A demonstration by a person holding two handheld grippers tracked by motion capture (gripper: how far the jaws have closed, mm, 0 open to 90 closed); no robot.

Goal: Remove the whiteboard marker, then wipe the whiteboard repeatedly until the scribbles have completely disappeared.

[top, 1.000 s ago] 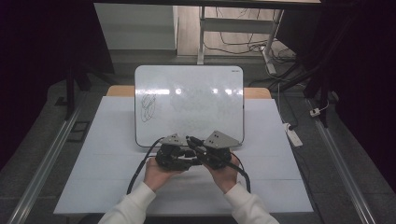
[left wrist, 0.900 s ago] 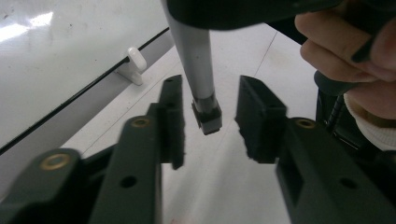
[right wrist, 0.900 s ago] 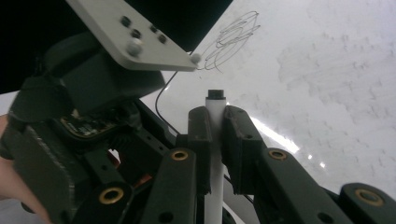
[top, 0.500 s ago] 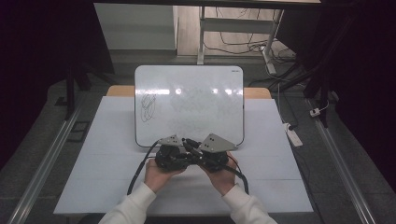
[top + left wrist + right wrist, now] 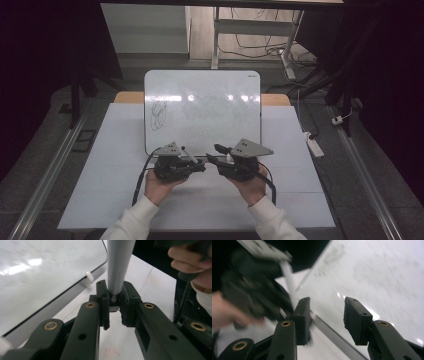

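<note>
So on the left side, the scribble (image 5: 158, 114) sat in the left part of the whiteboard (image 5: 202, 107), which lay flat on the table (image 5: 295, 200) with its near edge just beyond both hands. The left gripper (image 5: 199, 167) was clamped onto a grey marker (image 5: 119, 265); in the left gripper view the jaws pinched its lower end and the barrel stuck straight out past them, long axis pretty much in line with the gripper. In the high view the marker slanted up toward the board's near edge.

Moving right, the right gripper (image 5: 212, 159) sat just beside the left one, tips pointing at each other, nearly touching. Its jaws were spread wide with nothing between them, and its own view was blurry, but the marker showed just off the left jaw.

My guess is the marker was about to get handed over or uncapped, and the right gripper was the nearer free one. It'd need to close across the barrel, not along it. The scribble lay off to the left, nearer the left hand (image 5: 160, 186).
</note>
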